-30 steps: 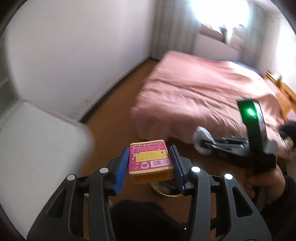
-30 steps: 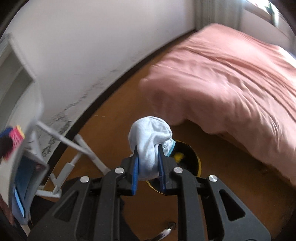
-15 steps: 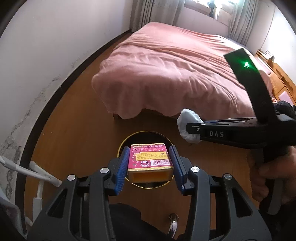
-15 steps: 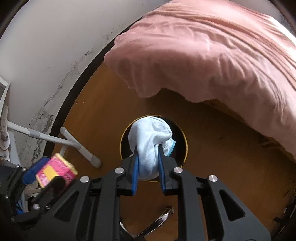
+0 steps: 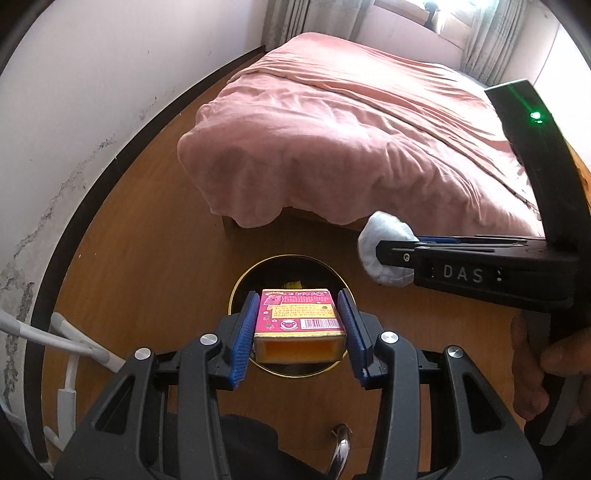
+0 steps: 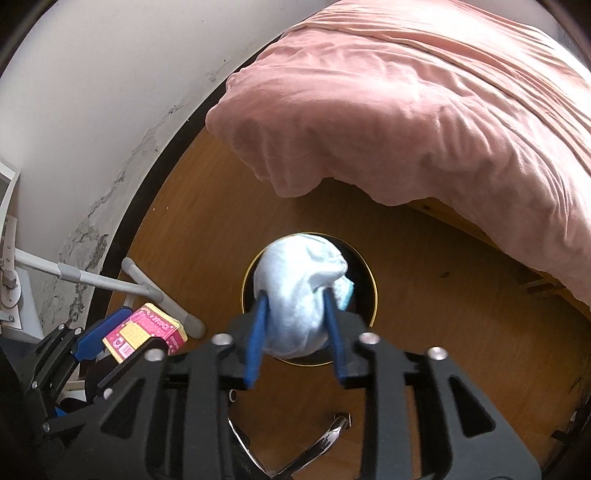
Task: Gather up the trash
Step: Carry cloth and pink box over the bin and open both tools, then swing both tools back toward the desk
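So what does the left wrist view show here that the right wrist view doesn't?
Only the left wrist view shows the window with curtains, the person's hand and the right gripper from the side, its green light on. Only the right wrist view shows the blue edge of the white wad and the left gripper from the side. Both show the pink box, the round bin, the pink-covered bed and the wooden floor.

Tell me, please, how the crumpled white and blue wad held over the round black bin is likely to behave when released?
The crumpled white and blue wad bulges around the right gripper, so it is probably soft and light. It should fall slowly into the round black bin and might snag on a pad.
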The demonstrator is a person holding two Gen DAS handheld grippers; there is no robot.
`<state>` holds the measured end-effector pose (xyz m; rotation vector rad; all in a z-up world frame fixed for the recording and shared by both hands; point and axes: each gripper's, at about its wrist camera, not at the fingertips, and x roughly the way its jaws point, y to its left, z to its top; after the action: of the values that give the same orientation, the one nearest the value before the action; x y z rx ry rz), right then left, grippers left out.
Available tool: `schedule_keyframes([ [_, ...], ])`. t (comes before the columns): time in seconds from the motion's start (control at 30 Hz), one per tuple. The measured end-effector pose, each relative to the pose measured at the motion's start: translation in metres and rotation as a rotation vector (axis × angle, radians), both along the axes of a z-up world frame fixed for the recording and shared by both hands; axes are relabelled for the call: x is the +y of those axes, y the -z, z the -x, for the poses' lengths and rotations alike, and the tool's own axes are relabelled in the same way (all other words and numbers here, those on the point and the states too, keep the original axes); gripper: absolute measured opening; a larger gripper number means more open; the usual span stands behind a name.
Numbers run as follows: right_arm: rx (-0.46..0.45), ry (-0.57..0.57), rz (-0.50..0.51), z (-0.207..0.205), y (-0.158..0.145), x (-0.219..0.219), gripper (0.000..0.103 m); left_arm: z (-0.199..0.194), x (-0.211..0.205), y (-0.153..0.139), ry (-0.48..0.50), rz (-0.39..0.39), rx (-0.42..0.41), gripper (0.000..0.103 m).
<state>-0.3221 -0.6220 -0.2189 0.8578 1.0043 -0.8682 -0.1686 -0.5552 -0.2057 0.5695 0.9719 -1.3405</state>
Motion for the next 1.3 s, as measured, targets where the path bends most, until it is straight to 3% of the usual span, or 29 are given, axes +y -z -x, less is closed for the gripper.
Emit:
schedule_keyframes([
  [0.03, -0.008, 0.005, 0.009, 0.001, -0.002, 0.0, 0.05, 0.0, -0.002, 0.001, 0.002, -0.003, 0.0, 0.043],
  [0.07, -0.012, 0.009, 0.017, 0.001, -0.004, -0.001, 0.052, 0.0, -0.002, 0.001, 0.004, -0.005, 0.0, 0.043],
  [0.33, -0.028, 0.036, 0.029, 0.006, -0.009, -0.004, 0.056, 0.007, -0.012, 0.008, 0.026, -0.019, 0.005, 0.043],
  [0.63, -0.054, 0.086, 0.053, 0.016, -0.016, -0.007, 0.06, 0.009, -0.018, -0.001, 0.025, 0.017, -0.003, 0.071],
  [0.8, -0.045, 0.06, 0.068, 0.011, -0.018, -0.002, 0.066, 0.004, -0.002, -0.02, 0.015, 0.04, -0.06, 0.084],
  [1.0, -0.027, 0.012, 0.174, -0.003, -0.043, 0.021, 0.068, -0.015, 0.047, -0.074, -0.001, 0.1, -0.131, 0.09],
  [1.1, -0.039, -0.047, 0.231, -0.026, -0.067, 0.042, 0.07, -0.039, 0.099, -0.115, -0.031, 0.154, -0.205, 0.091],
  [1.2, -0.084, -0.164, 0.277, -0.068, -0.096, 0.073, 0.071, -0.07, 0.149, -0.14, -0.101, 0.17, -0.255, 0.092],
  [1.3, -0.133, -0.36, 0.322, -0.133, -0.126, 0.123, 0.072, -0.119, 0.214, -0.158, -0.245, 0.164, -0.261, 0.092],
])
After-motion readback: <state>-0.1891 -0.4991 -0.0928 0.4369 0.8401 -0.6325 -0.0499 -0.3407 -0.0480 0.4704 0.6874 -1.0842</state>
